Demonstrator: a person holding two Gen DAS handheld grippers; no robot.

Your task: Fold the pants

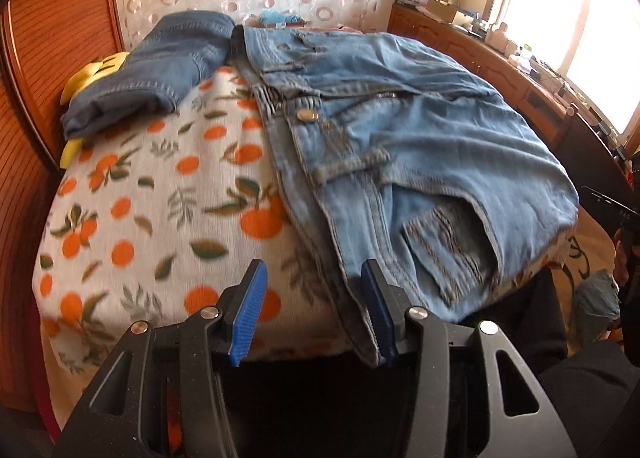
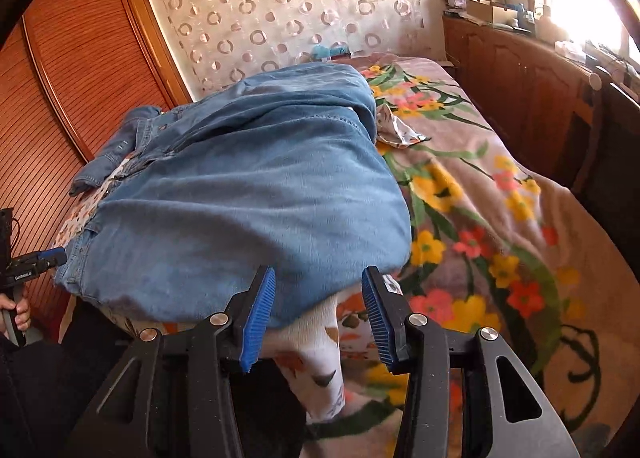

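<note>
Two pairs of jeans are seen on the bed: one light-blue pair, the pants (image 1: 420,162), folded over and lying across the orange-print sheet (image 1: 160,218), waistband toward the left side, one metal button (image 1: 307,115) showing; one darker pair (image 1: 160,62) bundled at the far left corner, touching the light pair's waistband end, partly over a yellow item (image 1: 96,70) of unclear kind. In the right wrist view the pants (image 2: 248,194) are seen as one bulky mound, near edge overhanging the sheet. One floral blanket (image 2: 480,218) is spread to the right of them. Left hand-held gripper (image 1: 316,306): jaws apart, nothing clamped; right pad (image 1: 376,314) sits against the waistband edge hanging over the bed front, left pad over bare sheet. Right hand-held gripper (image 2: 320,310): jaws apart, nothing held; the pants' near hem lies between and just past the fingertips, left pad (image 2: 258,322) touching or overlapping the denim, contact not certain. The left hand-held gripper is also visible at the left edge of the right view, beside the waistband. One wooden wardrobe (image 2: 80,98) and one patterned curtain (image 2: 280,18) are behind the bed.
</note>
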